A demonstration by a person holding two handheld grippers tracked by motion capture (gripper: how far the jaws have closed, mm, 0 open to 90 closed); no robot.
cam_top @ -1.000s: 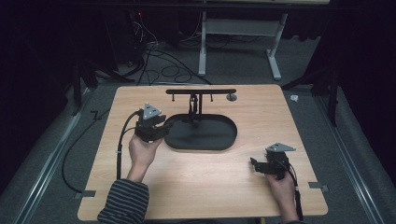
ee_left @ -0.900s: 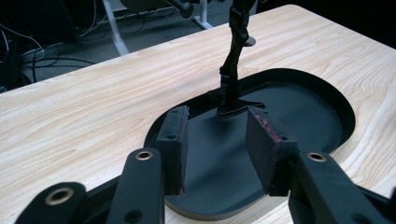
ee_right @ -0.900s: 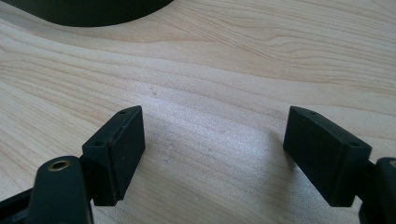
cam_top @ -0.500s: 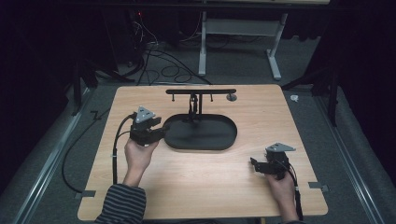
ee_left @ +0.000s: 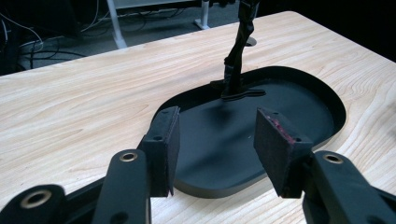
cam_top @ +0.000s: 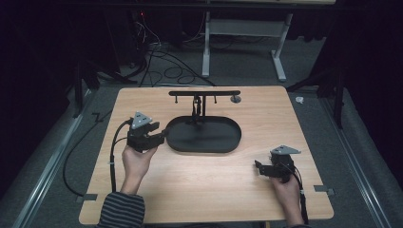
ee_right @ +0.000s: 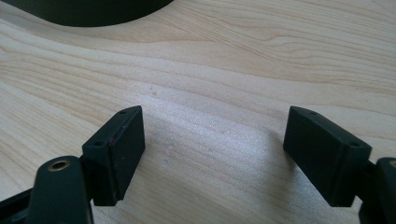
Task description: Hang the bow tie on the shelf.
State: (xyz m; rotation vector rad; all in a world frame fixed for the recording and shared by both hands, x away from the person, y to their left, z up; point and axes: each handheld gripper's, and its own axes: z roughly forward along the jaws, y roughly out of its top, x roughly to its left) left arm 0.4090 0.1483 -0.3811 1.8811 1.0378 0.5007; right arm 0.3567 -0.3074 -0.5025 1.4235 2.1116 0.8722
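Observation:
A black oval tray [cam_top: 223, 142] lies at the middle of the wooden table [cam_top: 199, 190]. From its far side rises a thin black post [cam_top: 197, 107] that carries a horizontal bar [cam_top: 204, 93]. My left gripper [cam_top: 161, 135] hovers at the tray's left end, open and empty, pointing at it. In the left gripper view the left gripper [ee_left: 217, 149] frames the near rim of the tray [ee_left: 327, 100], with the post [ee_left: 236, 70] beyond. My right gripper [cam_top: 258, 166] is low over bare wood near the front right, open, pointing left. The right gripper [ee_right: 212, 154] holds nothing, and the tray's edge [ee_right: 93, 11] shows far off.
A small grey round piece [cam_top: 235, 99] lies on the table just right of the bar. Cables trail from both grippers off the table's front. Dark floor with cables and a white table frame [cam_top: 242, 42] lies beyond the far edge.
My left gripper has drifted a little left and toward the person, away from the tray's rim. The right gripper has not moved.

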